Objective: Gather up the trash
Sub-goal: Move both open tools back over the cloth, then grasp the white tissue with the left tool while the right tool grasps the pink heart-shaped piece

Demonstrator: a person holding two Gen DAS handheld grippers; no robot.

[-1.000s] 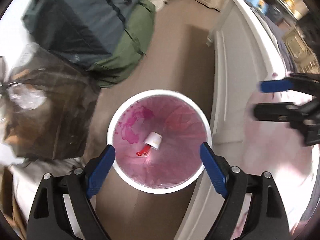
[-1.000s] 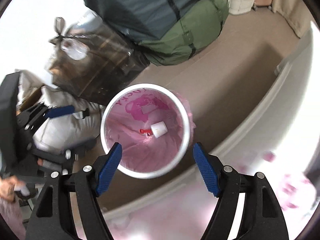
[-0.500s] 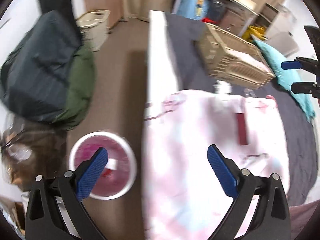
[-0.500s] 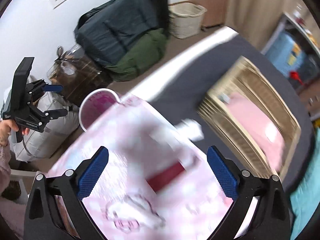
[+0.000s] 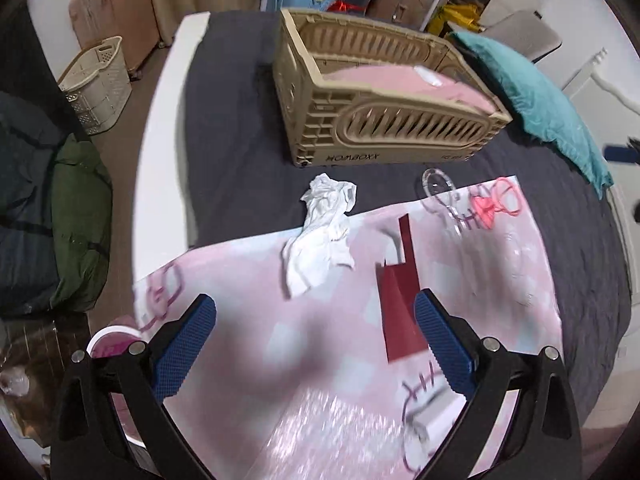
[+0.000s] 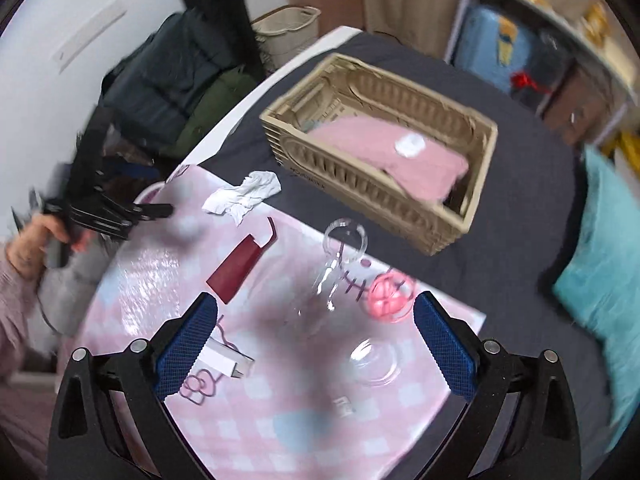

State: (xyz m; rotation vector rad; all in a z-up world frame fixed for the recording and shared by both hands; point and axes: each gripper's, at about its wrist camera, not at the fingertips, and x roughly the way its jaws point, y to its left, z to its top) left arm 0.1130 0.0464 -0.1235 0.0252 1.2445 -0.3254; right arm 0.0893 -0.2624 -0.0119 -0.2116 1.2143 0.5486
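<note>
Both hand-held grippers empty over the bed's litter
Left hand-held gripper [image 5: 314,342] and right hand-held gripper [image 6: 316,344] gape wide; I'd straddle the crumpled white tissue [image 5: 322,232], pinching its bulk, not the pink checked mat [image 5: 240,280].

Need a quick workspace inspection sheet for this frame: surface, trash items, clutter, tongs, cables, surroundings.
Surface: pink checked mat on dark bedcover.
Job's things: crumpled white tissue across the mat's far edge; dark red wrapper flat on the mat; clear plastic pieces; bin on the floor, partly hidden.
Clutter: beige crate holding pink cloth; small white box.
Tongs: left tongs open, empty; right tongs open, empty.
Cables: nothing seen.
Surroundings: teal pillow, laundry basket, dark bags.
</note>
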